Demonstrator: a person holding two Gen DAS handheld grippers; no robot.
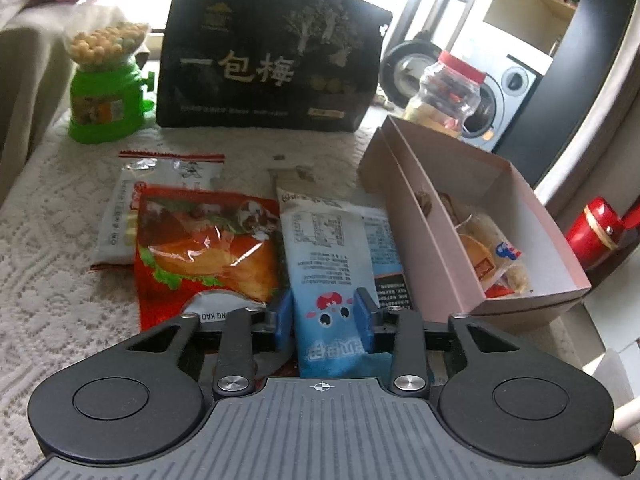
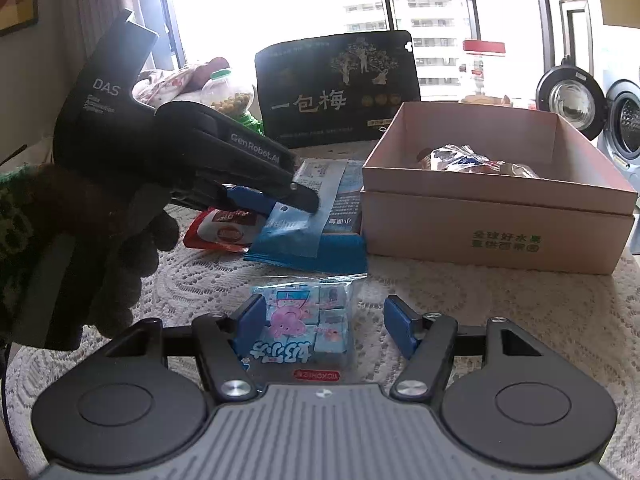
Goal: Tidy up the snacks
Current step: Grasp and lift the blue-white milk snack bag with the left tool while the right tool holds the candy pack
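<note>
A light-blue snack packet (image 1: pixel 336 248) lies on the lace tablecloth beside an open pink cardboard box (image 1: pixel 540 216). My left gripper (image 1: pixel 324 316) is shut on the packet's near end, one blue pad on each side. The right wrist view shows that gripper (image 2: pixel 296 200) from the side, pinching the same packet (image 2: pixel 296 232) left of the box (image 2: pixel 496 200). My right gripper (image 2: pixel 324 326) is open over a small clear bag of blue cubes (image 2: pixel 308 320). The bag sits against the left finger, with a gap to the right one. Several wrapped snacks lie in the box.
A red snack packet (image 1: pixel 200 240) and a white one (image 1: pixel 128 200) lie left of the blue packet. Behind stand a large black bag (image 1: pixel 264 60), a green candy dispenser (image 1: pixel 106 92) and a red-lidded jar (image 1: pixel 448 88). A gloved hand (image 2: pixel 120 264) holds the left gripper.
</note>
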